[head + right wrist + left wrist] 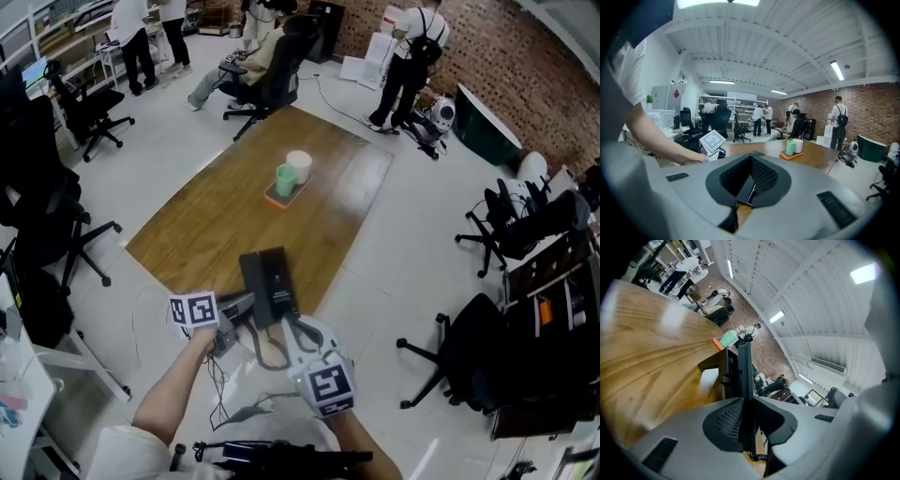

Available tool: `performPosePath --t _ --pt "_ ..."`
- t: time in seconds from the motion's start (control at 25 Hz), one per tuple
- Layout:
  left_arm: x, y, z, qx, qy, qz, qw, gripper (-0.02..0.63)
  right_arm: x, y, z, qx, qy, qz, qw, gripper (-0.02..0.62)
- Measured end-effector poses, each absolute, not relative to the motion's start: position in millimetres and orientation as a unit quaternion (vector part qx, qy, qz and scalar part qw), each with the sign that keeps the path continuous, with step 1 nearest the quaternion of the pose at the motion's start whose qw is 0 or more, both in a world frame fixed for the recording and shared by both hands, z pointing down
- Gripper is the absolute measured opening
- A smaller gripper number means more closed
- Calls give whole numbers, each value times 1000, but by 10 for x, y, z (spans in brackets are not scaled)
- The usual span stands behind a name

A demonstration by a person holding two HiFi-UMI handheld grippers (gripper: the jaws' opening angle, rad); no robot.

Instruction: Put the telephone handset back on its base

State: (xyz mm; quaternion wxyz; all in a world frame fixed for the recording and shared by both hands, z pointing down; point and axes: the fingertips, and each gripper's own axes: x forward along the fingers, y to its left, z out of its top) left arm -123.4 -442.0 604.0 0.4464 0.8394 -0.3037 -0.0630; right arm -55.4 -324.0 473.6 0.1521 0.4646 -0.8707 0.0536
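Note:
The black telephone base [269,279] lies at the near end of the wooden table [216,234]. In the left gripper view the black handset [745,380] stands edge-on between the pads, with the base [715,366] just behind it and a coiled cord [757,457] below. My left gripper [246,314] reaches in from the left and is shut on the handset. My right gripper [287,328] meets the telephone's near end from the right. Its pads close on a thin dark slab [747,188]; it looks like the base's near edge, though I cannot tell for sure.
An orange tray [284,196] with a green cup [285,178] and a white cup [299,165] sits mid-table. Black office chairs [459,361] stand right of the table and others [56,234] left. People stand and sit at the far end [408,56].

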Motion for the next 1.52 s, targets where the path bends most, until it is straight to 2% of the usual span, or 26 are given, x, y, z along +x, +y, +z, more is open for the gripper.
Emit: performPosePath --t 1.0,1.28,1.36,1.52 --pt "-1253 -4576 6263 803 -223 -101 544 67 -647 -3275 4746 454 -875 53 160 5" --pt "-1239 -4592 6290 806 -228 -97 538 77 -686 -3255 4741 447 -879 48 159 5" --pt "-1258 -4601 6292 805 -231 -98 538 118 -696 -3241 4744 445 -880 49 159 5" --pt "-1320 -4617 6298 805 -242 -92 534 118 -717 -3237 4750 442 -882 50 157 4"
